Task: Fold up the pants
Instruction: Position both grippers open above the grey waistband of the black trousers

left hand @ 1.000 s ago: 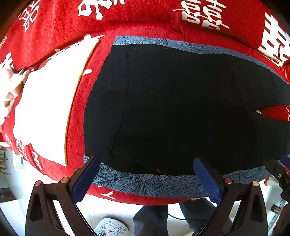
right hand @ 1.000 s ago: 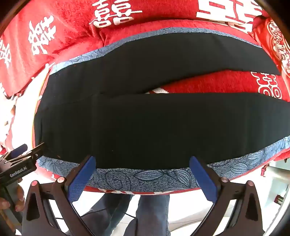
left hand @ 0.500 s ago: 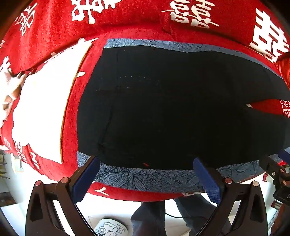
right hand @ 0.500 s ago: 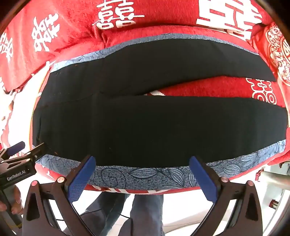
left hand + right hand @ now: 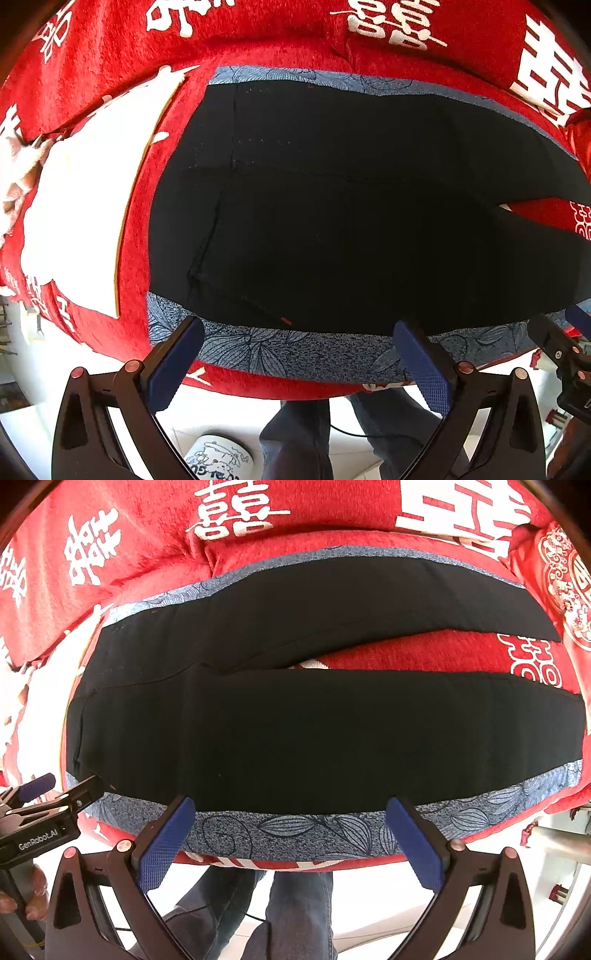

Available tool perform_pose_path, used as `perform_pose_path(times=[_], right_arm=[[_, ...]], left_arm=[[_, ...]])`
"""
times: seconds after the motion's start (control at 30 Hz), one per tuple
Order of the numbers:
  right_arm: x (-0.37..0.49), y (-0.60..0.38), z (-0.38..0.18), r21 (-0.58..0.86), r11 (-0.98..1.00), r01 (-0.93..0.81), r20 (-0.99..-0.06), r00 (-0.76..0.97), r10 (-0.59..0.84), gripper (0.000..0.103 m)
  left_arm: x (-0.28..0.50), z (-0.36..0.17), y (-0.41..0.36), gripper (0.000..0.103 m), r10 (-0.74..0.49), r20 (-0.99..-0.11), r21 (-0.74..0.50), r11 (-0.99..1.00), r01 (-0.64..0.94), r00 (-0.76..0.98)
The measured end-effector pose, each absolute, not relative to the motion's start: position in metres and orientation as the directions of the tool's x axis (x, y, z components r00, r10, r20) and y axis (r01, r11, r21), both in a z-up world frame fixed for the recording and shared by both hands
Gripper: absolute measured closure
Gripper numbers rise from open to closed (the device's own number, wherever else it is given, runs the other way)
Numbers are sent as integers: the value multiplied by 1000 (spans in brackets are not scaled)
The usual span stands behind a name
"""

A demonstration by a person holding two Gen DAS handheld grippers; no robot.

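Two pairs of tongs, the left tongs and the right tongs, hang spread wide and empty at the near edge of the blue leaf-print cloth. The black pants lie flat on it, legs parted, over a red blanket.

The pants are a matt black woven cloth, smooth, with faint seam stitching. Under them lies a blue-grey printed cloth with a speckled, grainy look and dark leaf outlines. The red blanket is plush and fuzzy, its white characters flatter. Each claw's fingers carry blue pads with a fine knurled rubbery texture on matt black plastic arms.
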State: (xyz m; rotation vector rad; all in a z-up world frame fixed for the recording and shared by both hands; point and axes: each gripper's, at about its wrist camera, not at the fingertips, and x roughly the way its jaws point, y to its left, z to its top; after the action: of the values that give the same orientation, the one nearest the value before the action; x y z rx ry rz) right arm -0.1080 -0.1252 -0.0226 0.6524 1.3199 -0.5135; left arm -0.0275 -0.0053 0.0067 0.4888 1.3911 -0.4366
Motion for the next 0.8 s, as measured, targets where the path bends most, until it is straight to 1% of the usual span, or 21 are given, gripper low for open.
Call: perform_pose_path(times=[0.1,0.27,0.57,0.7,0.8], right_arm=[[-110,-127,-22,145,717,681,-982,186,22,0],[-113,-118,-20,144,713,686,-982,190,15,0],[-118,-123,-21,164,705,690,-978,208,24,0],[-117,-123,-23,168,718,675,-978,207,34,0],[-119,-125,-25,187,714,675,-976,212,55,0]], left_arm=[[-29,7,-8,0,-4,-989,79,824,561,146],[-28,2,-6,0,-6,-995,50,831,553,100],[-31,-1,-9,0,11,-995,66,836,544,103],[-33,0,-13,0,17,-992,86,823,562,126],[-35,0,-13,0,27,-990,99,832,546,138]])
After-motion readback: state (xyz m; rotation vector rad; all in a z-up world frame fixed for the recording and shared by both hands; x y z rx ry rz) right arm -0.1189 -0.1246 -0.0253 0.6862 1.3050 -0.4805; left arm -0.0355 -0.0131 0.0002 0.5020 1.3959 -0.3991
